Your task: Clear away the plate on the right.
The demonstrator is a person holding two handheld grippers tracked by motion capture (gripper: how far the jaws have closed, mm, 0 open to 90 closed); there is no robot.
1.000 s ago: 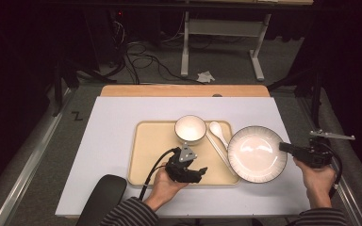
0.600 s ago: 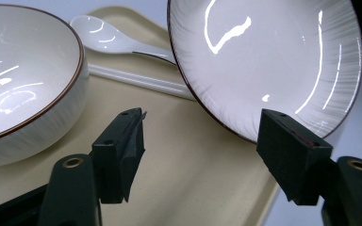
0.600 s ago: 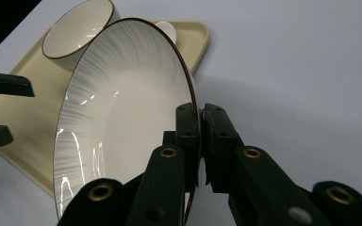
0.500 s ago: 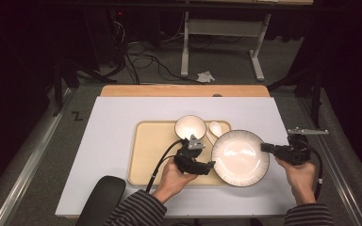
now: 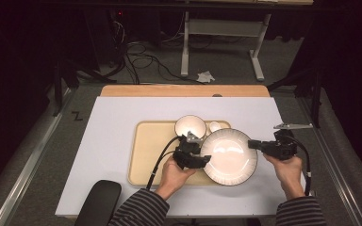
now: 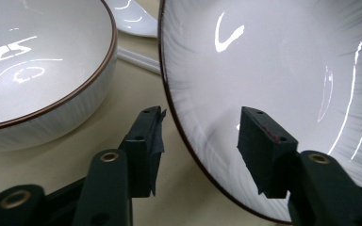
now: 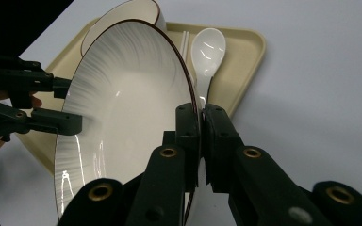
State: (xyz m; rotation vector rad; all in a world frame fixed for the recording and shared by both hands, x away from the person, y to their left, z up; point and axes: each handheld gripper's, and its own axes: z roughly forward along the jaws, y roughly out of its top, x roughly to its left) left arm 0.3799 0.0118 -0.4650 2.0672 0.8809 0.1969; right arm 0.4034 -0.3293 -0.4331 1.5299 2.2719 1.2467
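Facing up, plate (image 5: pixel 229 156) tilts between both grippers' jaws.

white plate (image 5: pixel 229 156) with fine grey radial streaks and thin dark brown rim, white bowl (image 5: pixel 190 127) with brown rim, glossy white spoon (image 7: pixel 206 49), beige tray (image 5: pixel 151 150), pale lavender-white mat (image 5: pixel 113 127), black grippers, striped sleeves (image 5: pixel 139 212)

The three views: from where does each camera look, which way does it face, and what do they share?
High view: above the table, looking forward and down; forearms, both hands.
Left gripper view: rides the left hand-held gripper, jaws open astride the plate rim.
Right gripper view: rides the right hand-held gripper, shut on the plate's opposite rim.
Shared: plate, bowl, tray.
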